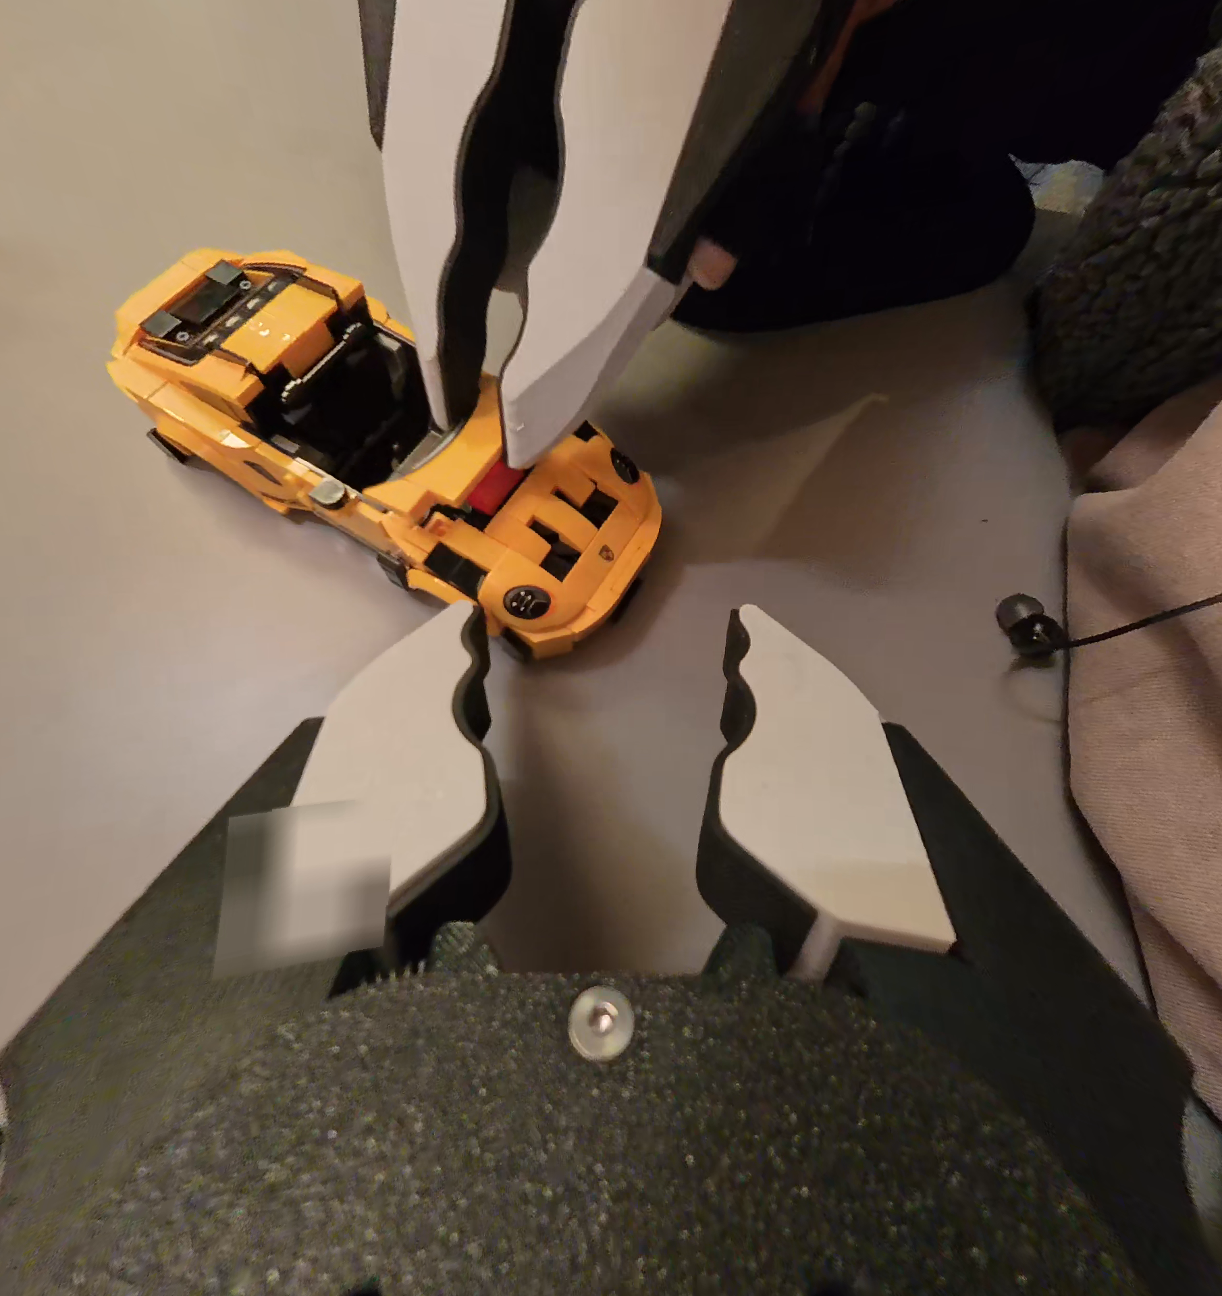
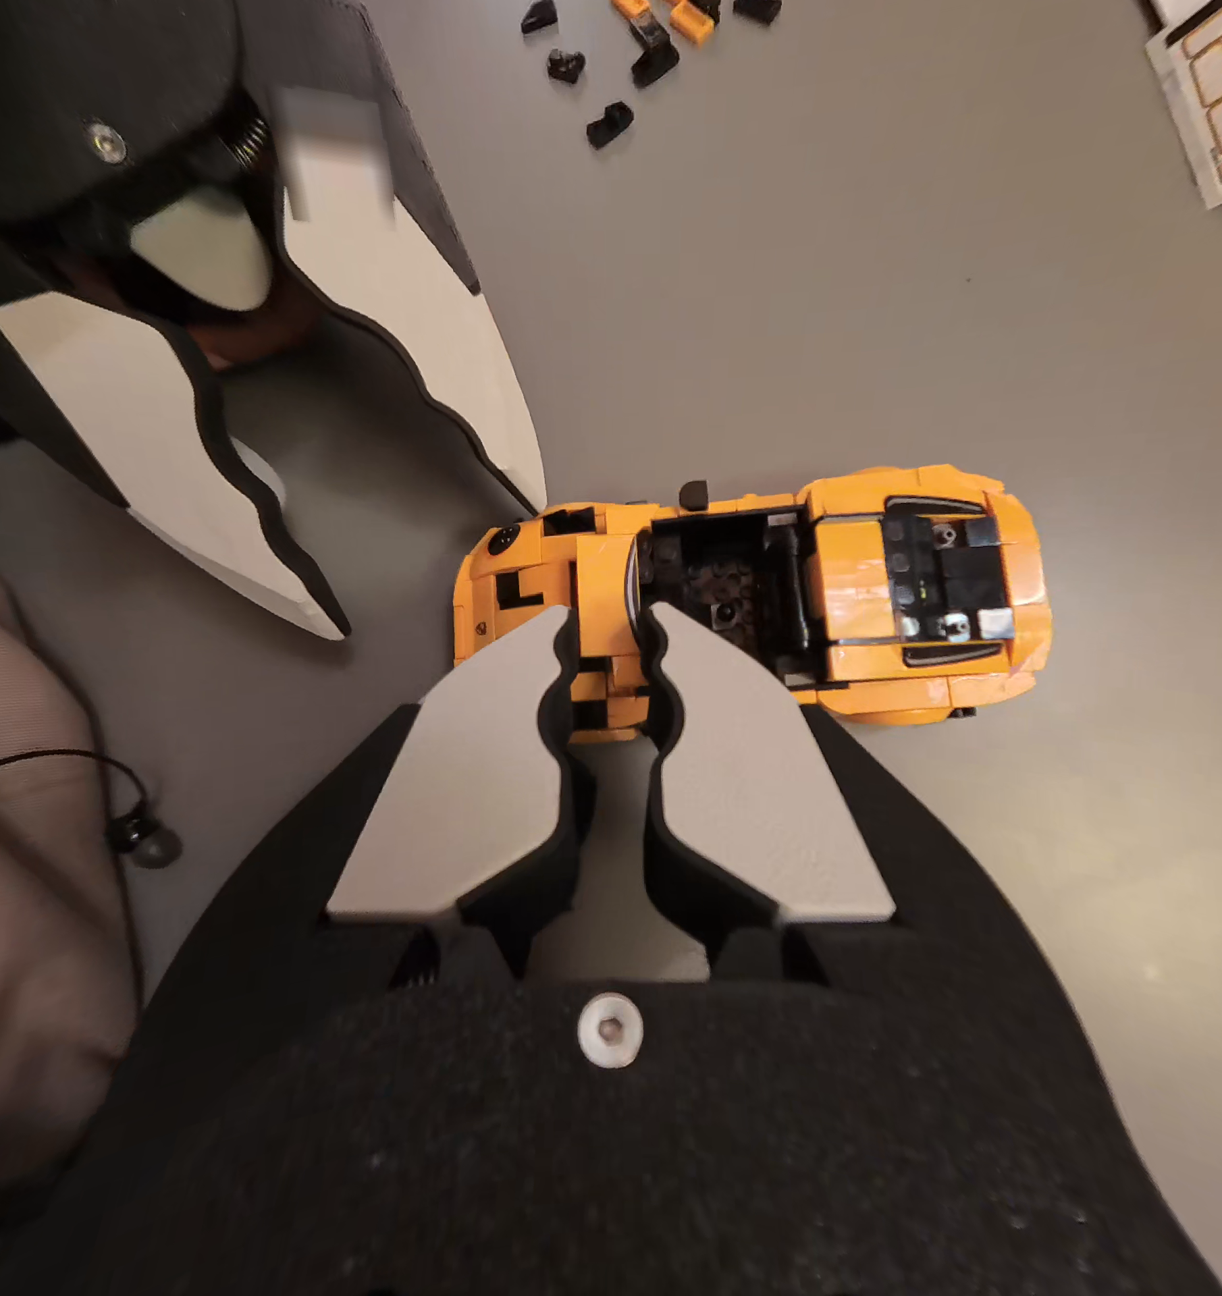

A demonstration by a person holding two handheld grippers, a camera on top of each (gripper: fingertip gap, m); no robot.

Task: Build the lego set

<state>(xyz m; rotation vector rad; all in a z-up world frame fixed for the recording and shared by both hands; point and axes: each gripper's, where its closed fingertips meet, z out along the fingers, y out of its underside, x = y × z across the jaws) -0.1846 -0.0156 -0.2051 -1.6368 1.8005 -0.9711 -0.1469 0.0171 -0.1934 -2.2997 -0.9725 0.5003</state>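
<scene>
An orange lego car (image 1: 327,393) with black trim stands on the grey table; its roof is off and the black cabin (image 2: 727,582) is open. A red brick (image 1: 494,485) shows in a gap in the hood. My right gripper (image 2: 608,613) comes down on the hood just in front of the cabin, jaws nearly closed around an orange hood piece (image 2: 602,582); it also shows in the left wrist view (image 1: 485,442). My left gripper (image 1: 608,621) is open and empty, just off the car's nose; its left fingertip (image 1: 471,624) is close to a headlight.
Loose black and orange pieces (image 2: 633,59) lie at the far side of the table. A printed sheet (image 2: 1211,105) lies at the far right. An earbud on a cable (image 1: 1029,631) lies beside a beige cloth (image 1: 1169,806). A dark fuzzy fabric (image 1: 1169,245) is behind. Some 6 centimeters of space lies between my two pairs of fingers.
</scene>
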